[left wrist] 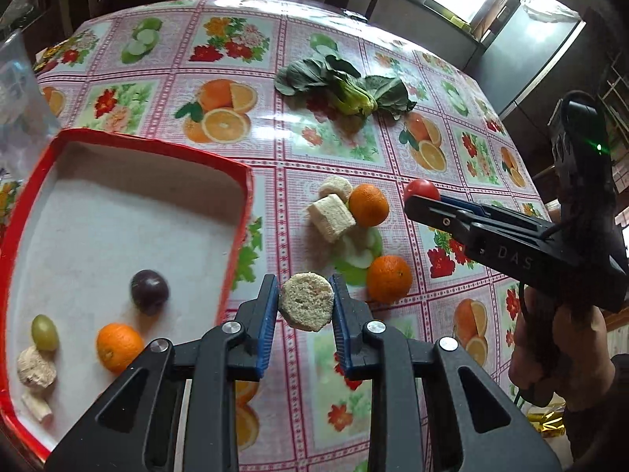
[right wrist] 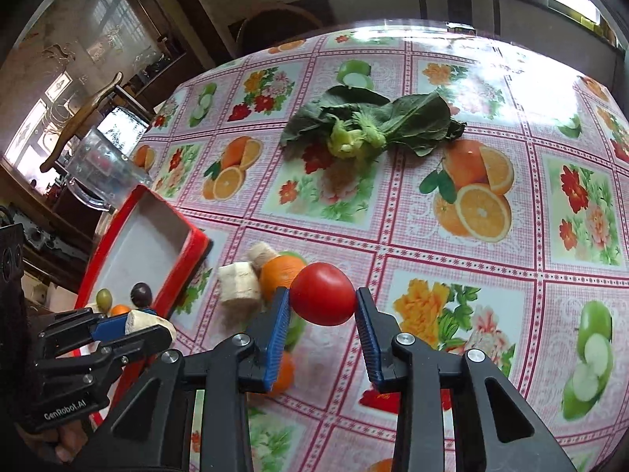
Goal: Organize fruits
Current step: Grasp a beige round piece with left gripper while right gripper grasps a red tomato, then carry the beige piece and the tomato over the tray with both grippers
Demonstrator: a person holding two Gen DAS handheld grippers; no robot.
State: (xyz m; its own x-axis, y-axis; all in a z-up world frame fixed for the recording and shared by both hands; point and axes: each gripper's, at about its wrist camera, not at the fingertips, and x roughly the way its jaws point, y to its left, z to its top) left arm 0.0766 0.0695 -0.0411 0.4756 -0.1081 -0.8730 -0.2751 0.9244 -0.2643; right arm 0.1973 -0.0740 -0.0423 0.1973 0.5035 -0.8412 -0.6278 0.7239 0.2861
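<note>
Fruits lie scattered over our desk (left wrist: 393, 78), the largest item, spread with a cloth printed in oranges, apples and flowers. Next we list the red-rimmed tray (left wrist: 243, 212) with its pale floor, at the desk's left side, holding a dark plum (left wrist: 149, 292), a green grape (left wrist: 45, 332), a small orange (left wrist: 119, 347) and two beige banana-like pieces. We then note the leafy greens (left wrist: 346, 82), lying far across the cloth, well apart from the tray. Our left gripper (left wrist: 302, 303) comes next: its blue pads are clamped on a round beige cut piece (left wrist: 307, 301), lifted just beside the tray's near right corner. Our right gripper (right wrist: 323, 302) pinches a red tomato (right wrist: 323, 294) between its pads, raised above the cloth. On the desk between tray and tomato we count an orange (left wrist: 368, 204) touching two pale peeled chunks (left wrist: 332, 216), and a second orange (left wrist: 389, 278) nearer to us, apart from the first. A hand (left wrist: 558, 350) grasps the right gripper's handle at the frame's right edge.
</note>
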